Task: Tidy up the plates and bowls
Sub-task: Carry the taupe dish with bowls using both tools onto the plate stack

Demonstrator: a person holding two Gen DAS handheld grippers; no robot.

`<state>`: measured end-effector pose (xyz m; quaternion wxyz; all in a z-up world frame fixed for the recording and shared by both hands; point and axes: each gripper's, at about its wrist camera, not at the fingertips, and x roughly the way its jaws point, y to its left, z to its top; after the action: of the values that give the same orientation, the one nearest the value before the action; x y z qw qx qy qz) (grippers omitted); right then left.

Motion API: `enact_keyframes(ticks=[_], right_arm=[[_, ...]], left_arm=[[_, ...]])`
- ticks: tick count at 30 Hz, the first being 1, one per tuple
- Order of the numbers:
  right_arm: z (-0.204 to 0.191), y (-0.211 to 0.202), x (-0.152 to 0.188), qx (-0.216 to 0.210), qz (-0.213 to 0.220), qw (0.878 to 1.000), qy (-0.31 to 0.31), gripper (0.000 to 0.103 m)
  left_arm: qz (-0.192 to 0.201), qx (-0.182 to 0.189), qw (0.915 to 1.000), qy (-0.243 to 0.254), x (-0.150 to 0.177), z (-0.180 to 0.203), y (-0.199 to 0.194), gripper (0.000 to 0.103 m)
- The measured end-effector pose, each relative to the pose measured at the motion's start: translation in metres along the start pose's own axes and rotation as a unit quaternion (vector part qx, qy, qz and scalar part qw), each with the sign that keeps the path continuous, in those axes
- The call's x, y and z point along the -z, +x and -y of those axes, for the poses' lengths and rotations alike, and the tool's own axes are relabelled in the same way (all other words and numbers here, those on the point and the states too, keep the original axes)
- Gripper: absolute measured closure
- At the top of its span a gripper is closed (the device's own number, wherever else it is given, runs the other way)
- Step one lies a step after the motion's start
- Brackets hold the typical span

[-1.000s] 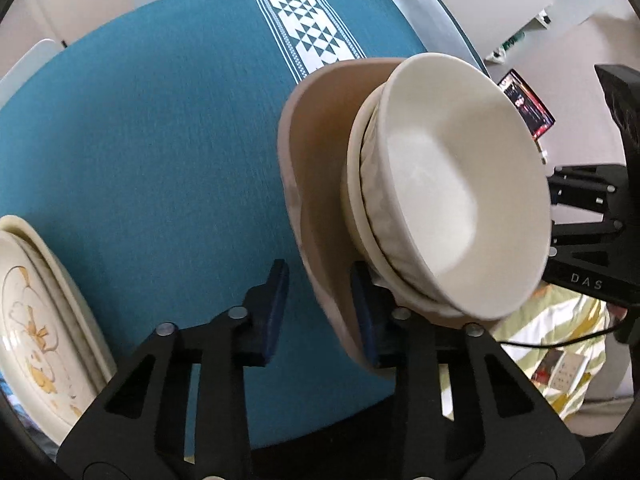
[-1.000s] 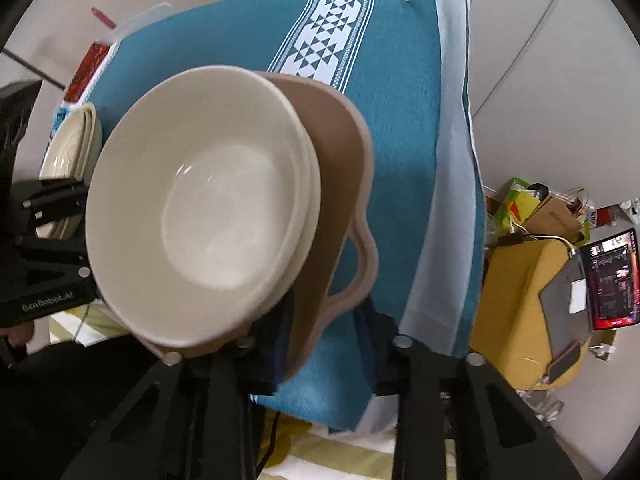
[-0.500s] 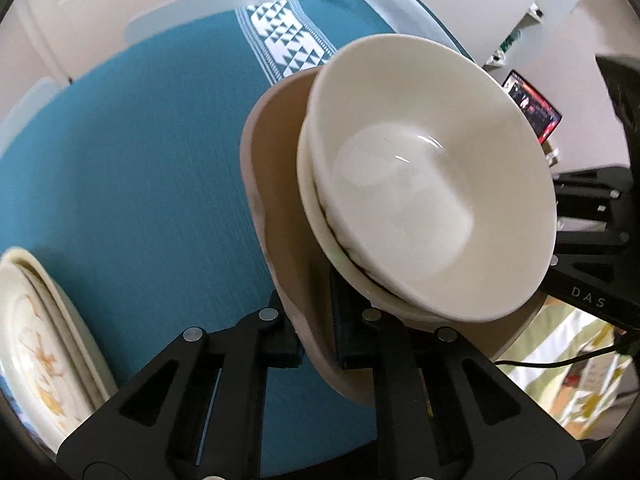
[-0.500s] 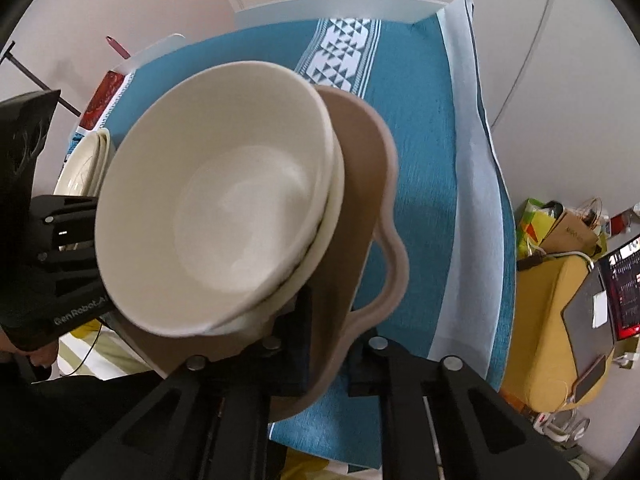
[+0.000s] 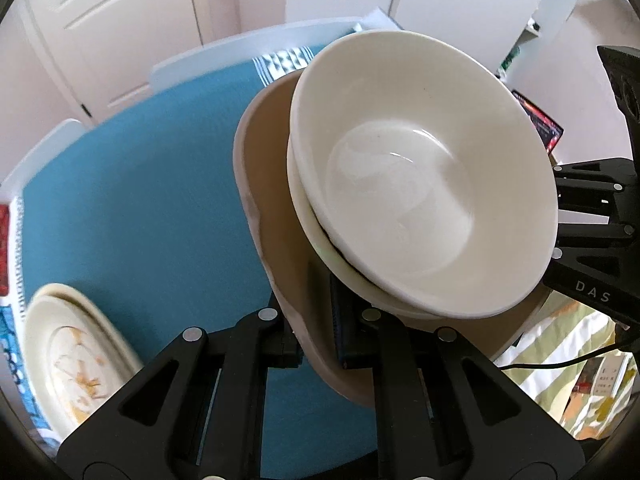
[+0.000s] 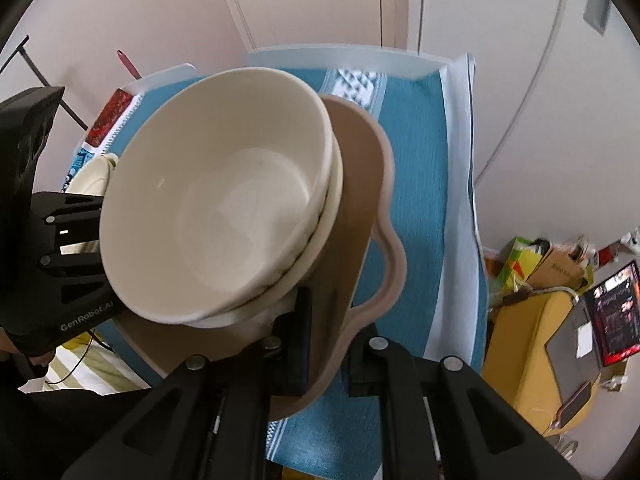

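Note:
A beige tray-like plate with handles point(image 5: 276, 216) point(image 6: 360, 208) is held up above the teal tablecloth. Two stacked cream bowls point(image 5: 424, 176) point(image 6: 224, 208) sit on it. My left gripper point(image 5: 316, 340) is shut on the plate's left rim. My right gripper point(image 6: 326, 340) is shut on the plate's right rim beside its handle. A stack of cream plates with a yellow pattern point(image 5: 72, 356) lies on the cloth at the left, and it also shows in the right wrist view point(image 6: 94, 174).
The teal tablecloth point(image 5: 132, 200) with a white patterned band point(image 6: 356, 84) covers the table. White doors and walls stand behind. A yellow stool with a laptop point(image 6: 576, 336) and bags stands on the floor at the right.
Both grippers closed on the beige plate's rims and lifted it with the bowls off the table. The views now look more toward the doors.

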<state>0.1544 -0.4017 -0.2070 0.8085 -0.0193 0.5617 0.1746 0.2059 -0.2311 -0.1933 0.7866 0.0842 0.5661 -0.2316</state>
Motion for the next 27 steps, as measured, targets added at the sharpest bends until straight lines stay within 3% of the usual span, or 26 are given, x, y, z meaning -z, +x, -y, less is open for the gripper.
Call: enact_keyframes(ticks=[6, 13, 18, 27], right_arm=[[-0.035, -0.028, -0.024, -0.007, 0.020, 0.999, -0.028, 0.092], [-0.106, -0.042, -0.048, -0.017, 0.019, 0.998, -0.060, 0.092], [-0.158, -0.029, -0.053, -0.031, 0.011, 0.998, -0.058, 0.092], [-0.229, 0.014, -0.044, -0.043, -0.013, 0.998, -0.043, 0.092]], left_arm=[[0.025, -0.019, 0.9993, -0.022, -0.001, -0.029, -0.047, 0.094], [0.027, -0.029, 0.9977, -0.056, 0.027, -0.085, -0.097, 0.094], [0.010, -0.029, 0.9971, -0.070, 0.040, -0.126, -0.094, 0.094], [-0.030, -0.029, 0.9961, -0.077, 0.105, -0.193, -0.095, 0.094]])
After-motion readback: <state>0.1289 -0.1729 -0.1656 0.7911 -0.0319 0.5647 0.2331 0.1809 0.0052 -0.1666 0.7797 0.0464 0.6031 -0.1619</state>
